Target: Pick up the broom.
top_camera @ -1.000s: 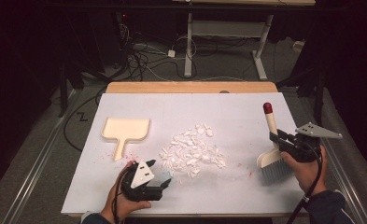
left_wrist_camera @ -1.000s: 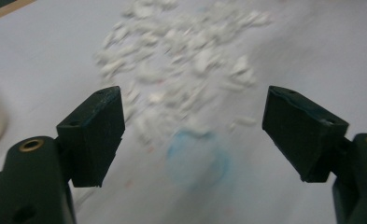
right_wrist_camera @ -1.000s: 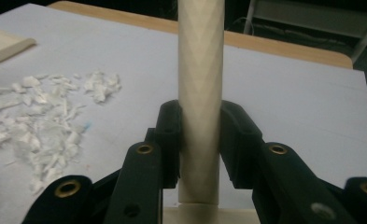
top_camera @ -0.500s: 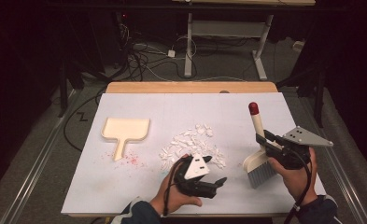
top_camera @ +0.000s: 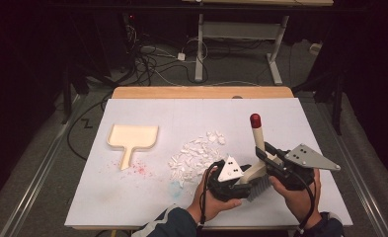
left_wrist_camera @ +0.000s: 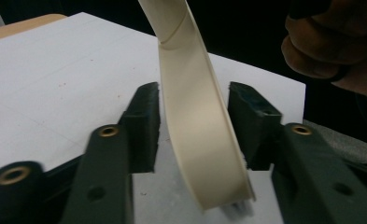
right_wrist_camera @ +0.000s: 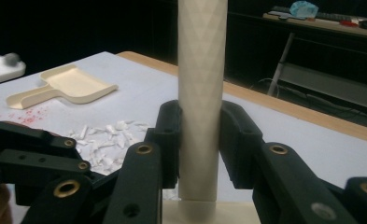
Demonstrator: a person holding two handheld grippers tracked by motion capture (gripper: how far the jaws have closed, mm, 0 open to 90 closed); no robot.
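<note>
My right gripper [top_camera: 263,154] is shut on the cream handle of a brush [top_camera: 257,137] with a red tip, held tilted over the table's front right. In the right gripper view both pads clamp the handle [right_wrist_camera: 202,70]. My left gripper [top_camera: 247,184] sits just left of it, at the brush's head. In the left gripper view the cream head [left_wrist_camera: 195,116] stands between the jaws of the left gripper [left_wrist_camera: 194,122]. Those jaws have just been closing; the left pad is at the head, with a thin gap at the right pad. A cream dustpan [top_camera: 132,138] lies at the left.
A heap of white scraps [top_camera: 196,155] lies mid-table on the white board [top_camera: 181,113], between dustpan and brush. Red specks [top_camera: 139,169] dot the board below the dustpan. A wooden strip [top_camera: 201,92] runs along the far edge. The right hand [left_wrist_camera: 335,46] is close beside the left gripper.
My left gripper slid right along the table's front to the brush head and narrowed its jaws around it. The right gripper carried the brush left and nearer.
</note>
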